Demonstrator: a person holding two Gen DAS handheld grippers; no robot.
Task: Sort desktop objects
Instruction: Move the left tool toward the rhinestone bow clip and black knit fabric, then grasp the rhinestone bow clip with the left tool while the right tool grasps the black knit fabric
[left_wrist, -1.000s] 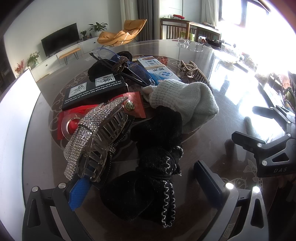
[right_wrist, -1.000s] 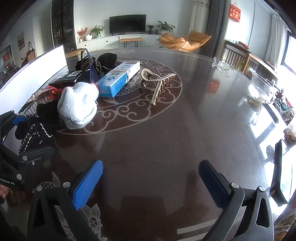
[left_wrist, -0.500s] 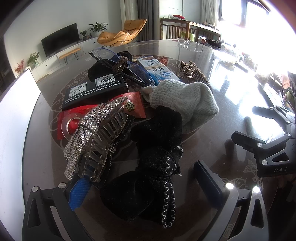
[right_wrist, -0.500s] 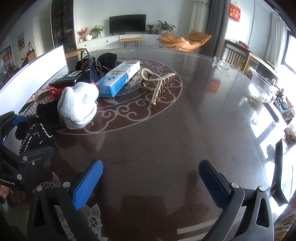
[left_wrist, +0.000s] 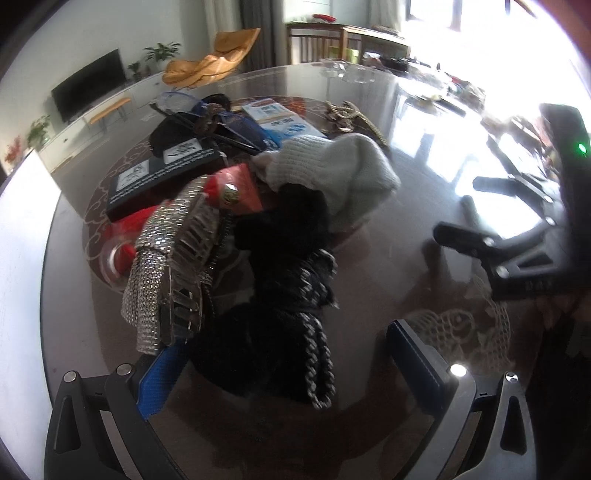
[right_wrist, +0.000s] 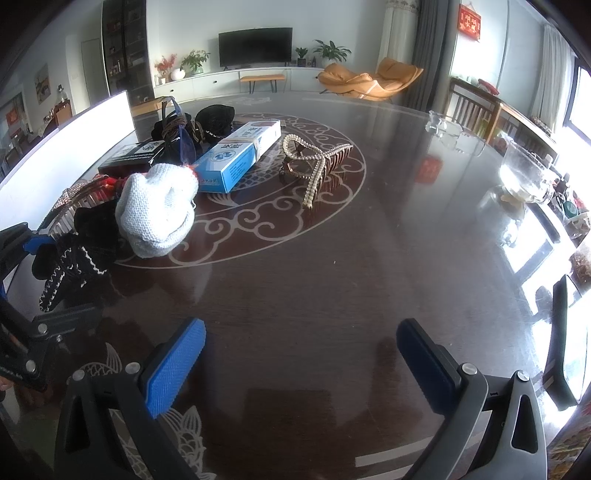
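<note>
Black bow (left_wrist: 288, 317) | soft, light, floppy; pinch knotted middle | beside rhinestone clip (left_wrist: 166, 266) | left gripper (left_wrist: 280, 369) wide, straddling | right gripper (right_wrist: 299, 354) wide, empty

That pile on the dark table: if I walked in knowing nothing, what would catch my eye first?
Probably the glittering rhinestone hair claw, lying at the near left of the heap, right in front of the open left gripper. Beside it sits a black bow with braided trim, and behind that a pale knitted hat. Farther out on the table, a pearl-strung clip stands apart next to a blue and white box.
</note>
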